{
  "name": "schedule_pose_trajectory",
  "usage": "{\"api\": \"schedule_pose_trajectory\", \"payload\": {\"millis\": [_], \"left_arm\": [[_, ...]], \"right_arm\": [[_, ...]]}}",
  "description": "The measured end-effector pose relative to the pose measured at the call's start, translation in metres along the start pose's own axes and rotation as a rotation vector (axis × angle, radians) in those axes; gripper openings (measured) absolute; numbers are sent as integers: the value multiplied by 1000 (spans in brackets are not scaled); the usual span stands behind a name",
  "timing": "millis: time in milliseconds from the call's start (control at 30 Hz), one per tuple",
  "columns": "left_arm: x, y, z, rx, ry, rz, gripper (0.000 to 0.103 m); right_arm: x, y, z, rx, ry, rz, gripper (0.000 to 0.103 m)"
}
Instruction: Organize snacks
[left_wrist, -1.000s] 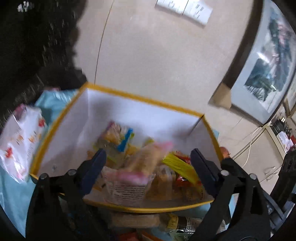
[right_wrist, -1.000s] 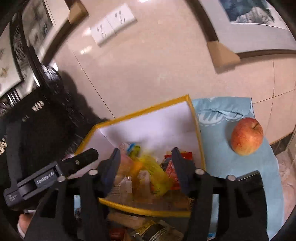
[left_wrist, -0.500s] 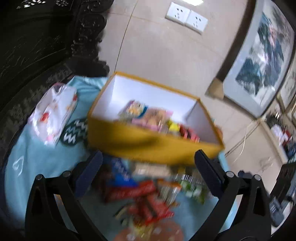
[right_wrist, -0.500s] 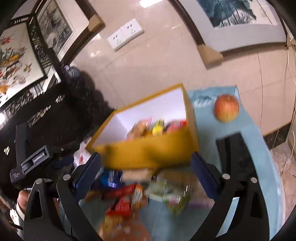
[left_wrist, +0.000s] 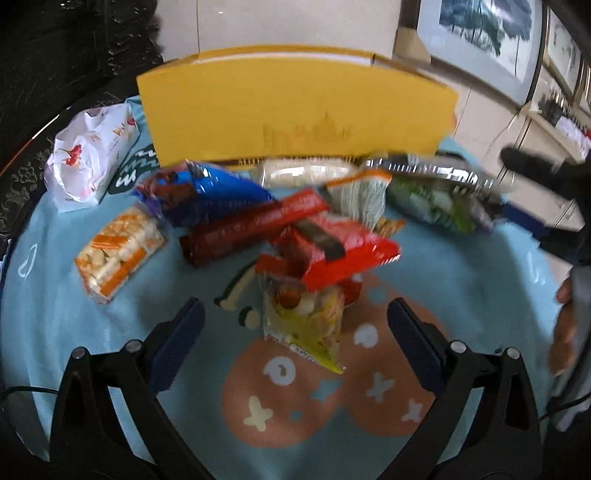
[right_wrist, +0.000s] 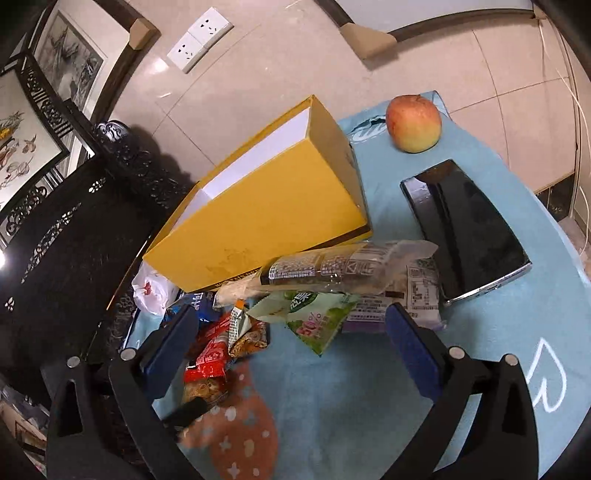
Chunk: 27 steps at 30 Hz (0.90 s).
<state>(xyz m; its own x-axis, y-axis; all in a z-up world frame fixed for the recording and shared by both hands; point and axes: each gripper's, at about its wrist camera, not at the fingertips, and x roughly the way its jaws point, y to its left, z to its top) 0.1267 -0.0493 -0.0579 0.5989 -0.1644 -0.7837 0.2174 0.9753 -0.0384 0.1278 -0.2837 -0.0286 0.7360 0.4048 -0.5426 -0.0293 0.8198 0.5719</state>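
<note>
The left gripper (left_wrist: 295, 321) hangs wide open and empty above a yellow snack bag (left_wrist: 306, 317). The right gripper (right_wrist: 288, 336) is likewise spread wide, holding nothing, over a green pouch (right_wrist: 317, 314). Both face the yellow box (left_wrist: 295, 107); the snack pile (left_wrist: 295, 229) lies on the tabletop (left_wrist: 461, 280) against its front wall. An apple (right_wrist: 413, 123) and a phone (right_wrist: 469, 225) sit right of the box.

Rear wall faced in glossy beige tiles (right_wrist: 258, 74). White double socket plate (right_wrist: 199, 44) fixed upper left. Dark-framed pictures (right_wrist: 70, 62) hung alongside. Black carved wooden furniture (right_wrist: 74, 206) stood left. Bench covered by light blue patterned cloth (right_wrist: 517, 332).
</note>
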Motion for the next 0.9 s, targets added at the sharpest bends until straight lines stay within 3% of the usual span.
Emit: {"api": "schedule_pose_trajectory", "payload": {"millis": [100,167,267,333,400,467,567,700,800,900], "left_arm": [[12,5,0,-23,26,-16,92],[20,9,2,-49,51,-14,91],[22,10,3,-41,26,10,90],[20,11,2,-26,-5,8,66],[12,18,2,-41,-37,-30,54],[3,21,1,-49,-81,5,52],[-17,31,-2,-79,-210,74,53],[-22,65,-4,-244,-254,-7,53],[-16,74,-4,-273,-221,-38,53],[-22,64,-1,-239,-241,-55,53]], "right_arm": [[-5,4,0,-9,-15,15,102],[-6,4,0,-7,-11,21,102],[-3,1,0,0,4,18,102],[2,2,-1,1,25,17,102],[5,4,-2,-6,44,25,102],[5,11,-4,-43,42,39,102],[5,24,-10,-126,16,43,102],[17,34,-19,-159,50,136,102],[31,44,-24,-141,108,149,101],[43,55,-24,-125,142,160,97]]}}
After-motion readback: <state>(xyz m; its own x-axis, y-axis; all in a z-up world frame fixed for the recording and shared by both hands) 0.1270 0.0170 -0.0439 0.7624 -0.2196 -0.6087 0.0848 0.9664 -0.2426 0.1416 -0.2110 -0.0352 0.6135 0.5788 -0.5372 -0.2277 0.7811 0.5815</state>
